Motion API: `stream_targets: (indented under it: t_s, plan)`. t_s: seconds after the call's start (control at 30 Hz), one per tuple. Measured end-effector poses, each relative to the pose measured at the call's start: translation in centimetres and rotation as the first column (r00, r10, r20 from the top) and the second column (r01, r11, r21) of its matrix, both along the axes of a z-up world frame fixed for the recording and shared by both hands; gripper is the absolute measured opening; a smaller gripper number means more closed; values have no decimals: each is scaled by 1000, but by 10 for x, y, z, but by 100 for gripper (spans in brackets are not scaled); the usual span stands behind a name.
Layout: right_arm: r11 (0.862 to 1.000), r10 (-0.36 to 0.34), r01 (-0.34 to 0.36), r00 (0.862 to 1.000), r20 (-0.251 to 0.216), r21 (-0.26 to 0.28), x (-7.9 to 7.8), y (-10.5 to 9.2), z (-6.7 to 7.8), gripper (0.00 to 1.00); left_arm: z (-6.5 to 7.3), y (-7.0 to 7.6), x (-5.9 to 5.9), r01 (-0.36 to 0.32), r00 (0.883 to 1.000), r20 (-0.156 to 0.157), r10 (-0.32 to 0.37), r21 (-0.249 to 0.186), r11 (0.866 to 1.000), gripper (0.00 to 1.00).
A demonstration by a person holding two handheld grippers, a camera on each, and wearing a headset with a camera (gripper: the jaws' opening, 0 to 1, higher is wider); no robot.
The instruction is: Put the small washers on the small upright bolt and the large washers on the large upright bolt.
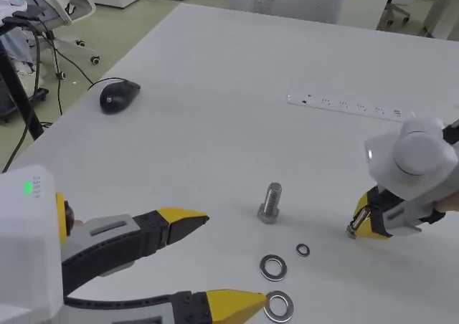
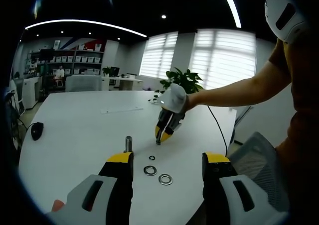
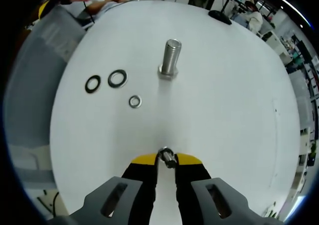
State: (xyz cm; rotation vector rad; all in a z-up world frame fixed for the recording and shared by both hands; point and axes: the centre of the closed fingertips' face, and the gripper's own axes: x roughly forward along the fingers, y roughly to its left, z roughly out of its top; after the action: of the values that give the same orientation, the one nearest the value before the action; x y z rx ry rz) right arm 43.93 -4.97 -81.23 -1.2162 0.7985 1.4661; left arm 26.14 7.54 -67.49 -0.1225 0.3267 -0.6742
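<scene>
A large steel bolt (image 1: 270, 202) stands upright on the white table (image 1: 215, 123). In front of it lie two large washers (image 1: 273, 267) (image 1: 278, 306) and one small washer (image 1: 303, 250). My left gripper (image 1: 235, 259) hovers open at the near left, its lower tip beside the nearest large washer, nothing between its jaws. To the right, my right gripper (image 1: 362, 224) is shut on a small bolt (image 1: 352, 228) held low at the table surface. The right gripper view shows the small bolt (image 3: 167, 158) in its jaws, the large bolt (image 3: 170, 58) and the small washer (image 3: 134, 101) ahead.
A black mouse (image 1: 118, 94) lies at the far left of the table. A white power strip (image 1: 349, 105) lies at the far right. Office chairs and cables stand on the floor beyond the left edge. A person's arm (image 2: 234, 90) reaches in behind the right gripper (image 2: 164, 130).
</scene>
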Motion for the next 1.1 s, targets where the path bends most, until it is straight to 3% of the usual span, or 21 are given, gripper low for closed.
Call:
stream_targets:
  t_s: [0.47,0.77,1.1]
  plan:
    - [999,-30,30,1000,8,14,-2,-12,14,14,2,-4,2,13,1000,7,-13,5,1000,55]
    - [1000,-24,24,1000,-19,9,-30,-14,20,14,6,-8,-5,20,1000,19,-20,13,1000,55]
    - [999,33,-32,998,-53,27,-60,10,12,13,12,-6,-13,1,999,36,-1,11,1000,55]
